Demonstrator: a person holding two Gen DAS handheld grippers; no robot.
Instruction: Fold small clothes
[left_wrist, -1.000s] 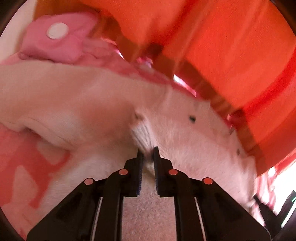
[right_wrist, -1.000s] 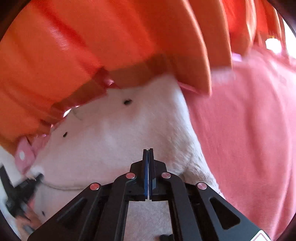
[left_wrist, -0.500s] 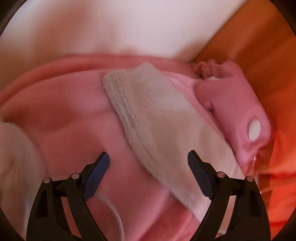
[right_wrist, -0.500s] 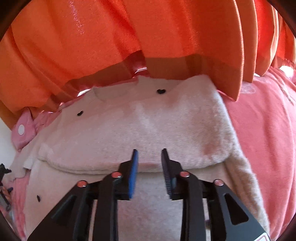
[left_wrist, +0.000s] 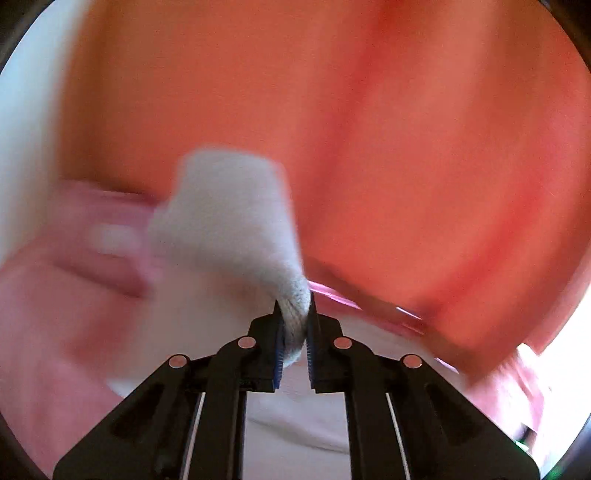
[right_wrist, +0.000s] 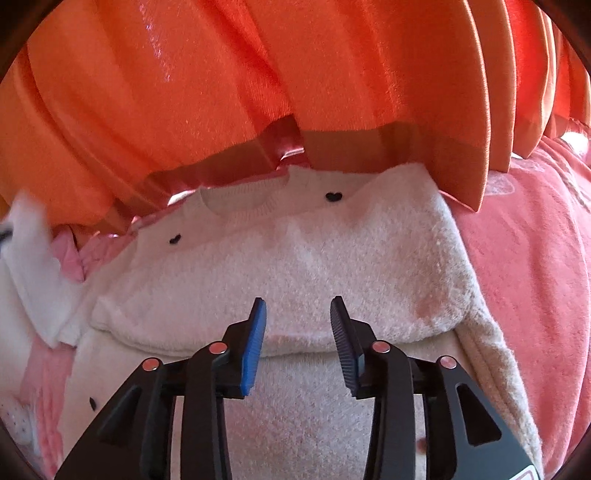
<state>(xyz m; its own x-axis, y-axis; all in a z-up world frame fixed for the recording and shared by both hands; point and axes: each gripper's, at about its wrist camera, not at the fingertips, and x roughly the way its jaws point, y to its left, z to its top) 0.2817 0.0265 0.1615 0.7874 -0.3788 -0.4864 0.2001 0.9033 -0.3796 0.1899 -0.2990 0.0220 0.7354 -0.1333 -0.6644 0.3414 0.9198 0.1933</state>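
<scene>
Where the right wrist view is sharp, the cream sweater (right_wrist: 280, 266) lies spread on a pink blanket (right_wrist: 524, 266), fuzzy in texture, with a ribbed neckline toward the orange curtain (right_wrist: 258, 85) and small black heart marks on its chest; its upper part is folded down over the lower part, making a soft horizontal edge just ahead of the right hand-held gripper (right_wrist: 297, 325), whose jaws stand apart over that fold and grip nothing. At this view's left edge a white ribbed sleeve (right_wrist: 33, 266) hangs raised and blurred, with a pink garment (right_wrist: 70, 254) behind it. Only the left wrist view shows what holds that sleeve (left_wrist: 236, 221): the left hand-held gripper (left_wrist: 294, 321) is clamped on its ribbed cuff end, the cloth rising from the jaws. That picture is smeared by motion, so the curtain (left_wrist: 369, 129) and pink cloth (left_wrist: 55, 295) read only as colour.
</scene>
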